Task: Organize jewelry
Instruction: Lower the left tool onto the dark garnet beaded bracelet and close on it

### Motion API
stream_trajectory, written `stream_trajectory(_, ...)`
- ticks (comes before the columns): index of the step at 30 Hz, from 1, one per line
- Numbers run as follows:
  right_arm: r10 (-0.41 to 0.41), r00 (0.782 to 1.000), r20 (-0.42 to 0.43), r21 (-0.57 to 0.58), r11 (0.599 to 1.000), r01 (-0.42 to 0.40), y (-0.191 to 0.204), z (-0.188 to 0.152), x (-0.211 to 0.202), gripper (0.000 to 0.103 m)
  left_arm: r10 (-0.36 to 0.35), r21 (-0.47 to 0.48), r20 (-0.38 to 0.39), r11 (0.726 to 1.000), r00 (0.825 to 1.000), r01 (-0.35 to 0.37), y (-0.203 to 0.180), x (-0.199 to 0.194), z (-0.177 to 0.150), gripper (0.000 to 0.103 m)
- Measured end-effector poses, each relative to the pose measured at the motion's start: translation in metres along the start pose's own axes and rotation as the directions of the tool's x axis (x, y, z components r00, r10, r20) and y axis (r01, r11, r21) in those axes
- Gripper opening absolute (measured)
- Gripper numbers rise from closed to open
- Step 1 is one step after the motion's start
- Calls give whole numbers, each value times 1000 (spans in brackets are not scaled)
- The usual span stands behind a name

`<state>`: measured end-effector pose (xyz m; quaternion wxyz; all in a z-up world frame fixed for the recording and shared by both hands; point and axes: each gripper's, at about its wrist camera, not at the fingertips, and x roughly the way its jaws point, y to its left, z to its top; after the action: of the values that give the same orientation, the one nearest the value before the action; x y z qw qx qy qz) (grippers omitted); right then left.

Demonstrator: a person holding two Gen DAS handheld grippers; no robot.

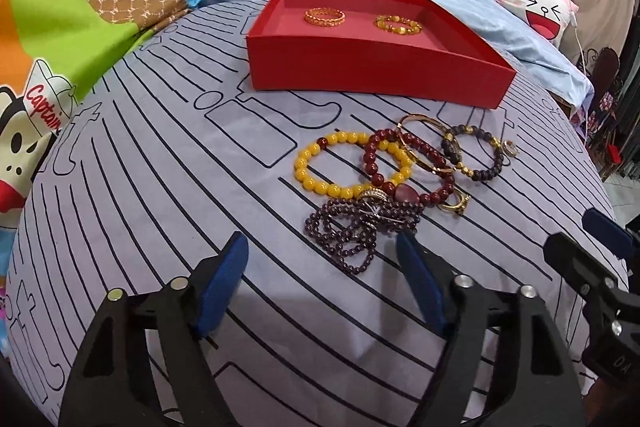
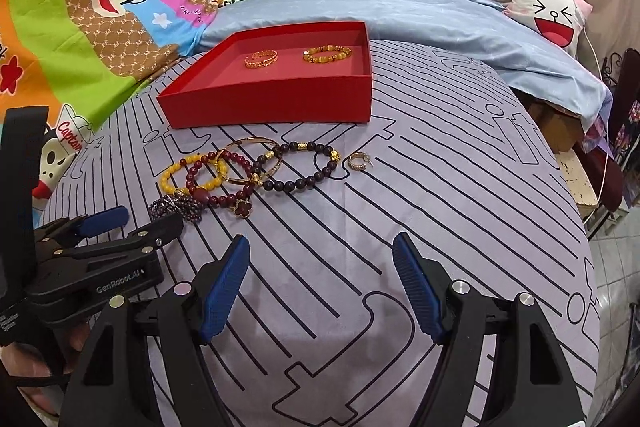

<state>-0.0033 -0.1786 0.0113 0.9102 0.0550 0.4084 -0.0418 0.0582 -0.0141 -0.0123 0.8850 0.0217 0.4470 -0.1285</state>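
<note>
A red tray point(image 1: 360, 67) point(image 2: 260, 107) lies on the striped cloth and holds a gold chain bracelet point(image 1: 324, 15) and a gold beaded bracelet point(image 1: 398, 25). In front of it is a pile of jewelry: a yellow bead bracelet point(image 1: 320, 183), a dark red bead bracelet point(image 1: 428, 155), a gold bangle point(image 1: 420, 123), a dark bead bracelet point(image 1: 486, 171), a purple bead strand point(image 1: 352, 227) and a small gold earring point(image 2: 358, 161). My left gripper point(image 1: 322, 251) is open just in front of the purple strand. My right gripper point(image 2: 320, 255) is open and empty, nearer than the pile.
A striped grey cloth point(image 2: 440, 227) covers the rounded surface. A blue sheet point(image 2: 440, 11) and cartoon bedding point(image 2: 100, 7) lie behind the tray. A smiley pillow point(image 2: 556, 15) sits at the back right. The floor point(image 2: 616, 267) drops off at the right.
</note>
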Motion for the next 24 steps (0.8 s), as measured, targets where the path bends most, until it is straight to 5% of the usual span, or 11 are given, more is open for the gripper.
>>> stream_trajectory(5, 3, 1000, -10, 16, 1000, -3, -3, 1, 3, 71, -17, 11, 1, 1000, 1000, 17, -4, 1, 2, 59)
stream_trajectory(10, 5, 1000, -18, 18, 1000, -5, -3, 1, 6, 71, -47, 26, -5, 999, 999, 47, -8, 1, 5, 33)
stream_trajectory(24, 2, 1000, -20, 8, 1000, -2, 2, 3, 6, 71, -76, 8, 16, 997, 997, 76, -3, -17, 10, 5)
